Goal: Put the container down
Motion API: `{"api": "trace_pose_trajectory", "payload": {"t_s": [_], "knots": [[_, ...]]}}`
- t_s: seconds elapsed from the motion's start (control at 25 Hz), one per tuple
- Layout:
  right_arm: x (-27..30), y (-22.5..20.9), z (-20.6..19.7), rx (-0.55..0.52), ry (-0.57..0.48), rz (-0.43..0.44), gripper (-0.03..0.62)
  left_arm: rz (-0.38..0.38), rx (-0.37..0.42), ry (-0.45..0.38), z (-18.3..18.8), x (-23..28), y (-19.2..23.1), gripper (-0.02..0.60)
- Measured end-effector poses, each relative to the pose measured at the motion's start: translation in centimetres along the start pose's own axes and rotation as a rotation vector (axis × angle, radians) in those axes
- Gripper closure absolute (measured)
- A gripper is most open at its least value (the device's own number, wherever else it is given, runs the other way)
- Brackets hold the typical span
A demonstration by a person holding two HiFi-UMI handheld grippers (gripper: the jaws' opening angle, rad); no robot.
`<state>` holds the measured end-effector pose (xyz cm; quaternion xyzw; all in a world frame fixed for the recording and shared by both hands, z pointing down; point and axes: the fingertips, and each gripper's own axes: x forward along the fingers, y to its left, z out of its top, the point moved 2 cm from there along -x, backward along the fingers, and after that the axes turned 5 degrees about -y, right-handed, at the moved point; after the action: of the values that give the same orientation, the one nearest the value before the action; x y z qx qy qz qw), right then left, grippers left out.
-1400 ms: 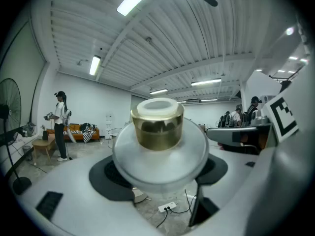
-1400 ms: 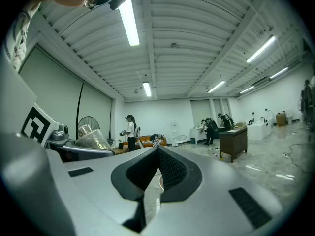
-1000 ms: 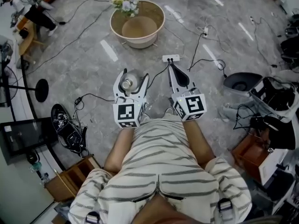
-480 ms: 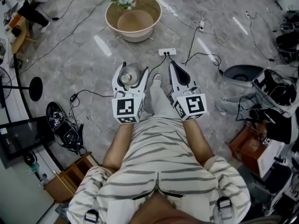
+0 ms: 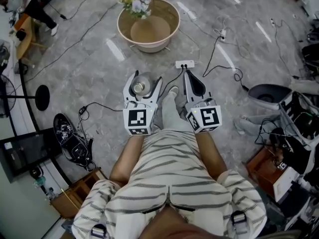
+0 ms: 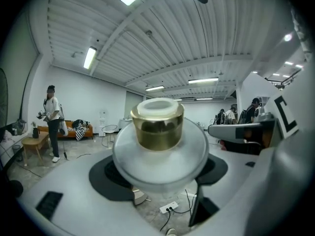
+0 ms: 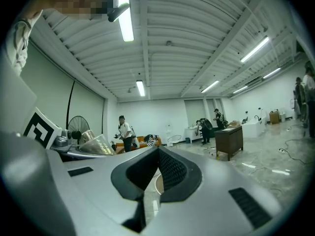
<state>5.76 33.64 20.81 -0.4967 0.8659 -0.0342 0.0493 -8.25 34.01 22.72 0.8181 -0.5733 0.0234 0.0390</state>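
Frosted glass with a gold neck and a white cap: that is the container (image 6: 159,132). It sits between the jaws of my left gripper (image 5: 144,83), which are clamped on its round body from both sides. Seen from my head, the container (image 5: 140,87) is on the near side of the basket (image 5: 172,31), well apart from it. It is held up over bare stone floor, not resting on anything I can see.

My right gripper (image 5: 188,76) is also on the near side of the basket, off toward its right. Its dark pads (image 7: 170,171) are pressed together with nothing between them. It is idle and carries nothing.

As I judge it, the task has hardly begun. The container is in my grip and off the ground, so the whole putting-down is left to do. I have to pick a spot, lower the container upright and let the jaws go. Whether it belongs in the basket or on the floor, I cannot tell.

Counting what matters:
- One container.
- Two grippers, one loaded and one empty.
- One basket, with one bunch of flowers (image 5: 134,3) at its far rim.
- One white power strip (image 5: 184,63) on the floor, on the near side of the basket, with cables trailing from it.
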Motion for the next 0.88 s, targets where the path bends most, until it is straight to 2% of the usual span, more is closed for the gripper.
{"api": "trace_pose_trajectory", "payload": {"t_s": [0.24, 0.48, 0.88], "knots": [[8.4, -5.0, 0.1, 0.03, -0.014, 0.014, 0.585, -0.002, 0.042, 0.003, 0.8, 9.0, 2.4, 0.249], [16.6, -10.4, 0.6, 0.026, -0.012, 0.045, 0.585, -0.005, 0.036, -0.005, 2.0, 18.2, 4.2, 0.249], [25.2, -18.1, 0.8, 0.006, -0.002, 0.07, 0.585, 0.008, 0.043, -0.005, 2.5, 29.3, 5.5, 0.249]]}}
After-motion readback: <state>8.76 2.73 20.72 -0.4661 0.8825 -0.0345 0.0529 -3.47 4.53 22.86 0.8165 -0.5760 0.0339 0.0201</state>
